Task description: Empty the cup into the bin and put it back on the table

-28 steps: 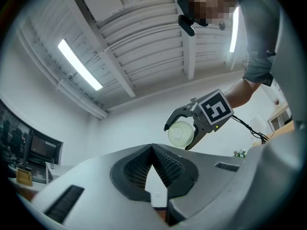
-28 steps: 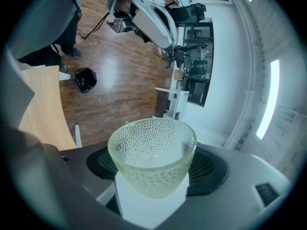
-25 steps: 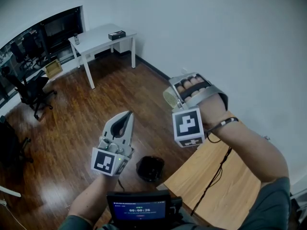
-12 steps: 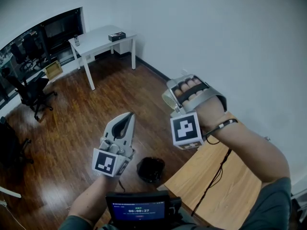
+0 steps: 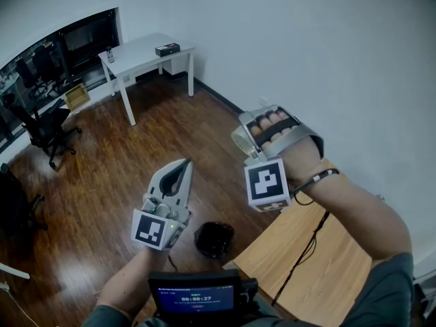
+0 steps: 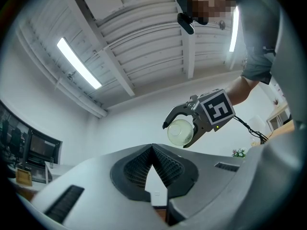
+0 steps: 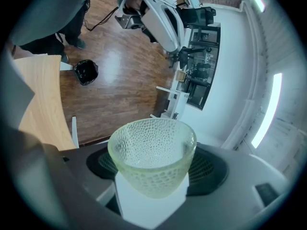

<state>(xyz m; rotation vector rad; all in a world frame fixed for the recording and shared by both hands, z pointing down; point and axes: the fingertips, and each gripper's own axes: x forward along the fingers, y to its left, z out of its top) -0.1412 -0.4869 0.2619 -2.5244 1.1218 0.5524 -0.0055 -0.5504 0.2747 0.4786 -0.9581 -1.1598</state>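
Observation:
A clear, dimpled cup [image 7: 152,159] sits between the jaws of my right gripper [image 7: 152,152], which is shut on it; nothing shows inside the cup. In the head view the right gripper [image 5: 240,139] holds the cup [image 5: 238,140] high over the floor, beyond the corner of the wooden table [image 5: 310,268]. The small black bin [image 5: 214,240] stands on the floor by that corner, lower in the picture than the cup. My left gripper [image 5: 183,165] hovers to the left, jaws together and empty. The left gripper view looks up at the cup [image 6: 181,132].
Dark wood floor spreads to the left. A white table [image 5: 139,54] with a small dark box stands by the far wall, an office chair [image 5: 42,128] to its left. A device with a lit screen [image 5: 197,295] is at the bottom edge. A cable crosses the wooden table.
My right wrist has rolled slightly with the cup still held. Both hands stay in the same place, and the left gripper is unchanged.

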